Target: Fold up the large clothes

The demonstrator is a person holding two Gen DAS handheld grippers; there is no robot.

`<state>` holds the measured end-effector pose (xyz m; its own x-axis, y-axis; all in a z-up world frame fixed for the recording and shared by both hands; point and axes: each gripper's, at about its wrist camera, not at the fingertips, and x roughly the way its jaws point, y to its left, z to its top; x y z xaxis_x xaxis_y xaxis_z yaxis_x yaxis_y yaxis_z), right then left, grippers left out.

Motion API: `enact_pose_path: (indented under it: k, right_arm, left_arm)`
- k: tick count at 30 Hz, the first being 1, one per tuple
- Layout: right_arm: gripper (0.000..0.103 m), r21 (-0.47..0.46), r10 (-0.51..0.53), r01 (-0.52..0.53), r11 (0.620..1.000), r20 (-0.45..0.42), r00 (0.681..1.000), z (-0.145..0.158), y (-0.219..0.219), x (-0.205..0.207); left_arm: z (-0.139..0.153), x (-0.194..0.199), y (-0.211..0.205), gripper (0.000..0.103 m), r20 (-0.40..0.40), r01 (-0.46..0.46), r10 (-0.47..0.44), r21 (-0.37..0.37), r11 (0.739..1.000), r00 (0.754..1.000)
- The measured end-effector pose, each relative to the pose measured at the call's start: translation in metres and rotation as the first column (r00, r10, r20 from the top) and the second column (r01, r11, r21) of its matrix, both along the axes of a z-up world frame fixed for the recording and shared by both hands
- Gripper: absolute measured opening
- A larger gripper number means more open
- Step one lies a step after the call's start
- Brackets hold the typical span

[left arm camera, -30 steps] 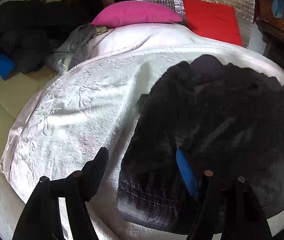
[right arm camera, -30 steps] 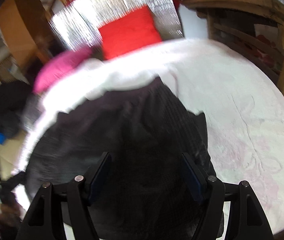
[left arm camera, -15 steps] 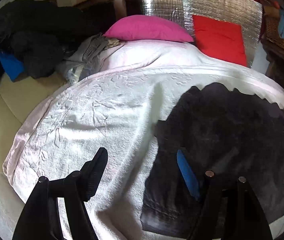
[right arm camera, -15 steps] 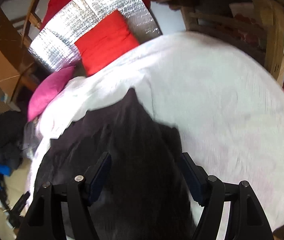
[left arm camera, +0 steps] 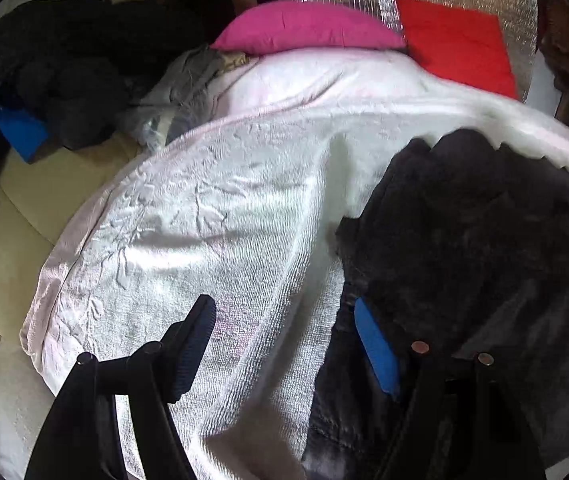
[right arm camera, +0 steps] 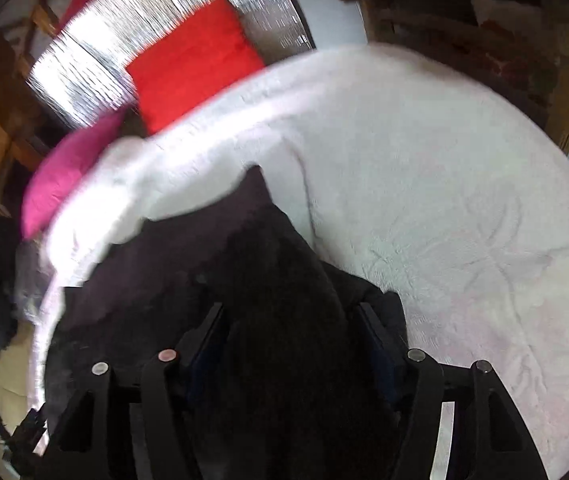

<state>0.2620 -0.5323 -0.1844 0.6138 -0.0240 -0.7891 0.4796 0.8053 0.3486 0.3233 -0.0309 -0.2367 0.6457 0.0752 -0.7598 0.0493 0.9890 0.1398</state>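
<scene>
Black plastic fingers frame the nearest part of both views. The left gripper [left arm camera: 284,344] stands wide open with nothing clasped: its left finger hangs over the pale pink textured bedspread [left arm camera: 188,240], while its blue-padded right finger sits over the near left edge of the dark, fuzzy, charcoal-black garment [left arm camera: 484,248], and I cannot tell whether that pad touches the cloth. The right gripper [right arm camera: 288,332] has a raised fold of the same garment [right arm camera: 284,300] between its fingers and its jaws are closing on it; whether the pads already press the fabric is hidden by the dark cloth. The garment lies spread on the bedspread, towards its near edge, with one pointed corner reaching up towards the middle of the bedspread in the right wrist view. Beyond the garment, at the far end of the bedspread, a bright pink pillow [left arm camera: 308,28] rests, and just beside it a red rectangular cushion [left arm camera: 460,40] leans against a silver foil-faced panel [right arm camera: 96,64]. To the left of the bedspread, on a cream surface, sits a heap of dark clothes [left arm camera: 68,64] with a blue piece [left arm camera: 20,132] near it and a crumpled grey cloth [left arm camera: 180,84] next to the pillow. Brown wooden furniture [right arm camera: 484,12] stands past the bedspread's right side.
</scene>
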Motion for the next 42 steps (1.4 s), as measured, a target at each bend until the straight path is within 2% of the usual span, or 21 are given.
enact_pose_path:
  k: [5, 7, 9, 11, 13, 15, 17, 21, 23, 24, 28, 31, 33, 34, 36, 38, 40, 42]
  right_arm:
    - [0.068, -0.007, 0.085, -0.085, 0.996, 0.112, 0.99, 0.025, 0.022, -0.053]
    - [0.068, 0.04, 0.138, -0.146, 0.989, 0.152, 0.979, 0.023, 0.035, -0.072]
    - [0.068, 0.028, 0.179, -0.185, 0.982, 0.162, 0.97, 0.022, 0.046, -0.089]
    - [0.068, 0.016, 0.21, -0.214, 0.977, 0.13, 0.969, 0.016, 0.059, -0.095]
    - [0.068, 0.017, 0.227, -0.228, 0.974, 0.039, 0.973, -0.005, 0.069, -0.094]
    - [0.068, -0.022, 0.247, -0.247, 0.969, 0.001, 0.969, -0.013, 0.076, -0.092]
    - [0.068, -0.024, 0.245, -0.244, 0.969, 0.019, 0.969, -0.006, 0.078, -0.095]
    - [0.068, 0.117, 0.179, -0.196, 0.974, 0.138, 0.974, 0.004, 0.063, -0.12]
    - [0.068, 0.181, 0.154, -0.186, 0.966, 0.178, 0.972, 0.009, 0.058, -0.131]
    - [0.069, 0.239, 0.153, -0.2, 0.95, 0.202, 0.967, 0.008, 0.057, -0.139]
    - [0.075, 0.385, 0.164, -0.232, 0.893, 0.202, 0.966, -0.008, 0.064, -0.148]
    - [0.075, 0.456, 0.172, -0.237, 0.858, 0.179, 0.969, -0.02, 0.069, -0.147]
    - [0.075, 0.496, 0.152, -0.212, 0.842, 0.16, 0.975, -0.032, 0.073, -0.147]
    - [0.075, 0.501, 0.145, -0.203, 0.841, 0.153, 0.978, -0.035, 0.074, -0.145]
    - [0.075, 0.521, 0.086, -0.15, 0.841, 0.144, 0.986, -0.048, 0.07, -0.136]
    - [0.075, 0.559, 0.018, -0.088, 0.824, 0.13, 0.991, -0.06, 0.061, -0.129]
    - [0.075, 0.606, -0.052, -0.024, 0.795, 0.107, 0.993, -0.072, 0.052, -0.128]
    - [0.075, 0.668, -0.141, 0.037, 0.743, 0.102, 0.985, -0.087, 0.039, -0.127]
  left_arm:
    - [0.022, -0.029, -0.003, 0.072, 0.061, 0.109, -0.103, -0.12, 0.987, 0.993]
    - [0.025, -0.042, -0.009, 0.072, 0.083, 0.142, -0.132, -0.125, 0.982, 0.988]
    - [0.02, -0.05, -0.016, 0.073, 0.073, 0.164, -0.157, -0.105, 0.981, 0.985]
    - [0.0, -0.049, -0.022, 0.073, -0.011, 0.158, -0.159, -0.067, 0.985, 0.987]
    - [-0.022, -0.048, -0.025, 0.074, -0.078, 0.149, -0.153, -0.051, 0.987, 0.985]
    - [-0.02, -0.05, -0.024, 0.074, -0.074, 0.139, -0.143, -0.062, 0.988, 0.987]
    - [-0.012, -0.057, -0.019, 0.074, -0.05, 0.145, -0.149, -0.082, 0.986, 0.987]
    - [-0.007, -0.078, -0.001, 0.074, -0.011, 0.129, -0.134, -0.181, 0.975, 0.991]
    - [-0.005, -0.092, 0.006, 0.074, 0.013, 0.146, -0.147, -0.234, 0.961, 0.989]
    - [-0.004, -0.097, 0.007, 0.074, 0.02, 0.158, -0.159, -0.252, 0.955, 0.987]
    - [-0.011, -0.118, 0.011, 0.076, -0.007, 0.209, -0.232, -0.41, 0.888, 0.973]
    - [-0.022, -0.121, 0.006, 0.078, -0.075, 0.189, -0.257, -0.487, 0.853, 0.964]
    - [-0.027, -0.116, 0.005, 0.078, -0.101, 0.169, -0.266, -0.549, 0.818, 0.959]
    - [-0.028, -0.112, 0.008, 0.078, -0.11, 0.149, -0.259, -0.582, 0.799, 0.96]
    - [-0.031, -0.105, 0.013, 0.078, -0.118, 0.096, -0.229, -0.66, 0.745, 0.966]
    - [-0.034, -0.097, 0.02, 0.079, -0.123, 0.041, -0.183, -0.714, 0.699, 0.975]
    - [-0.041, -0.087, 0.026, 0.08, -0.156, -0.028, -0.131, -0.739, 0.673, 0.979]
    - [-0.05, -0.077, 0.031, 0.08, -0.19, -0.091, -0.091, -0.771, 0.631, 0.978]
